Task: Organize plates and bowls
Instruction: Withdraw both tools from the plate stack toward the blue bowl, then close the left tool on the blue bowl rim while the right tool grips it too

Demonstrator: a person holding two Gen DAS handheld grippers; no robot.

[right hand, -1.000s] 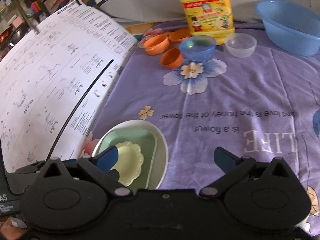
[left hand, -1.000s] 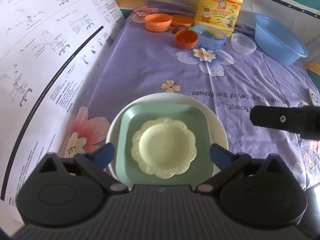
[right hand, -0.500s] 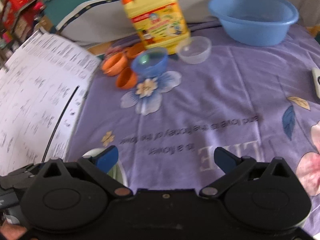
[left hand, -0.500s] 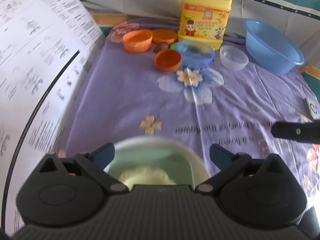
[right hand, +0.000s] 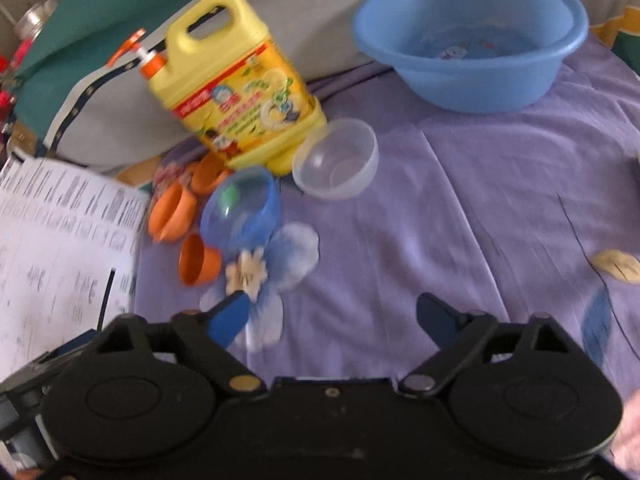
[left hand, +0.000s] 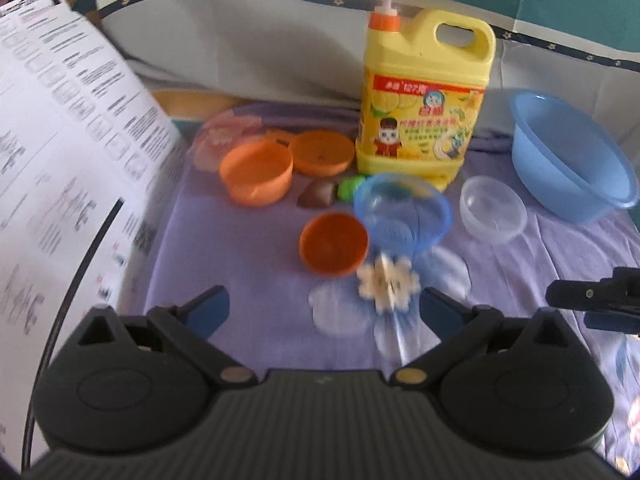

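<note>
A cluster of bowls sits at the back of the purple cloth: a small orange bowl, a translucent blue bowl, a clear bowl, a larger orange bowl and an orange lid or dish. My left gripper is open and empty, short of the small orange bowl. My right gripper is open with nothing between its fingers; its jaws are closing. One of its fingers shows at the right edge of the left wrist view. The stacked plates are out of view.
A yellow detergent jug stands behind the bowls. A large blue basin sits at the back right. A white printed sheet rises along the left. A brown piece and a green one lie among the bowls.
Both grippers have moved forward from the stacked plates toward the bowl cluster; the plates have dropped out of view. The right view has rolled, and its fingers stand slightly closer together.
</note>
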